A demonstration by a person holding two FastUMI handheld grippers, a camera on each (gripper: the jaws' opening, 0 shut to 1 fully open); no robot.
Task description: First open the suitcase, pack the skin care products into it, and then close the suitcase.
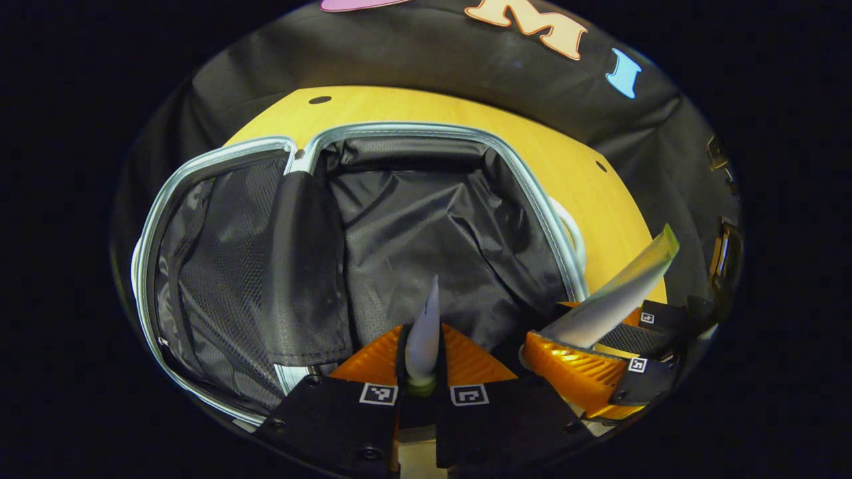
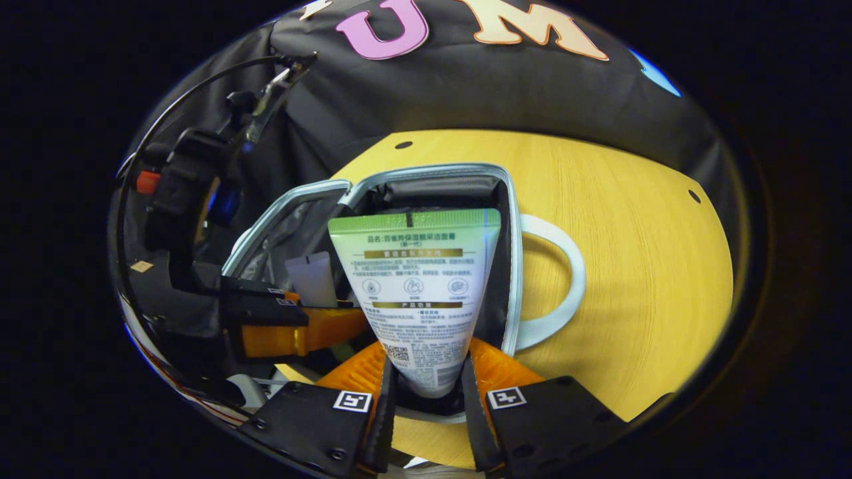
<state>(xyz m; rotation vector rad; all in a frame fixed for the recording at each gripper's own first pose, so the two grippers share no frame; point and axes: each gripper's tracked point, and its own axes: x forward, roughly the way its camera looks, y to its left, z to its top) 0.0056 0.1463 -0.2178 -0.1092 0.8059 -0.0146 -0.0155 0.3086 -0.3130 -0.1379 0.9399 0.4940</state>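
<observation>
Setting: yellow wood-grain table (image 2: 639,266) with small dark holes in its top, against the booth's black cloth wall (image 1: 413,53); the table also shows in the left gripper view (image 1: 599,199).

Item 1: suitcase (image 1: 426,213), lying open on the table; pale grey-blue zipper rim; black fabric lining in the main half; the lid half to the left in the left gripper view carries a black mesh pocket (image 1: 213,266); a black fabric flap (image 1: 303,266) hangs at the hinge between the two halves; white loop handle (image 2: 566,279) lying flat on the table just beside the suitcase's edge; the suitcase also shows in the right gripper view (image 2: 426,179).

Item 2: left gripper (image 1: 423,372), fingers closed tight on a slim white tube (image 1: 426,332); the tube is seen edge-on, its crimped end pointing forward over the suitcase's main half.

Item 3: right gripper (image 2: 426,392), fingers pressed against the narrow lower end of a green-and-white skin care tube (image 2: 416,293); the tube's broad green crimped end stands uppermost, over the suitcase opening; printed text covers its face.

Cross-views: the right gripper (image 1: 589,359) with its tube (image 1: 619,293) shows at lower right in the left gripper view, tube tilted up and to the right; the left gripper (image 2: 313,326) shows at left in the right gripper view, holding its white tube (image 2: 313,279) near the suitcase rim.
</observation>
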